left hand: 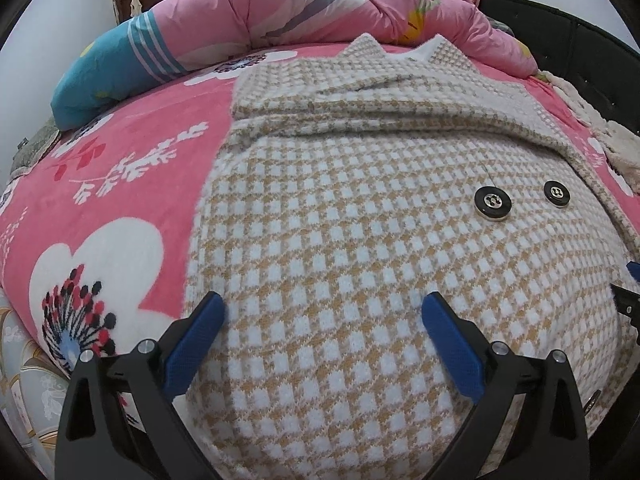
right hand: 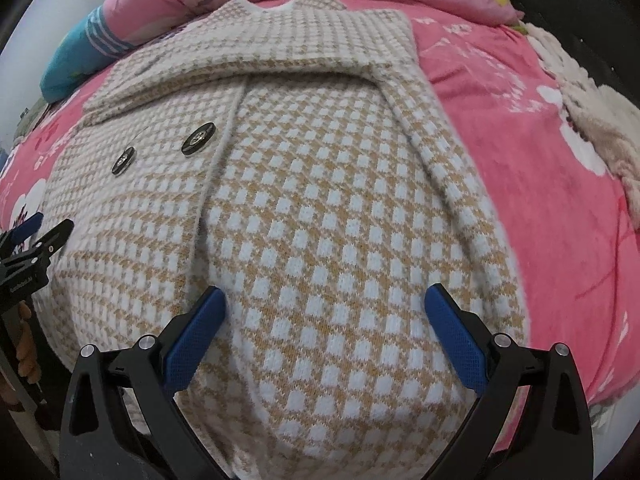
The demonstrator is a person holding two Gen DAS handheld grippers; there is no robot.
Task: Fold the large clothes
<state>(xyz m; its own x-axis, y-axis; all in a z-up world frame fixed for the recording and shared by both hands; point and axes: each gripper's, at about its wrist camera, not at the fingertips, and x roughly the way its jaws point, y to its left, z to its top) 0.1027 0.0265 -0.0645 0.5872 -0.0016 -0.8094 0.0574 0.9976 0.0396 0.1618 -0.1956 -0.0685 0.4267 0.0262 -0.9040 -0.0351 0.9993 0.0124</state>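
A tan-and-white houndstooth coat (left hand: 340,208) lies flat on a pink flowered bed, collar at the far end, sleeves folded across the chest. Two black buttons (left hand: 493,202) sit on its front. It also fills the right wrist view (right hand: 320,208), with the buttons (right hand: 197,139) at the left. My left gripper (left hand: 323,312) is open, its blue fingers spread over the coat's near left part. My right gripper (right hand: 326,306) is open over the coat's near right part. Neither holds cloth. The right gripper's tip (left hand: 628,300) shows at the left view's right edge; the left gripper (right hand: 36,236) shows at the right view's left edge.
A rolled pink quilt (left hand: 320,8) with a blue end (left hand: 108,72) lies across the far side of the bed. The pink flowered bedspread (left hand: 100,184) surrounds the coat. A fluffy cream blanket (right hand: 592,120) lies at the right edge by a dark bed frame (left hand: 580,48).
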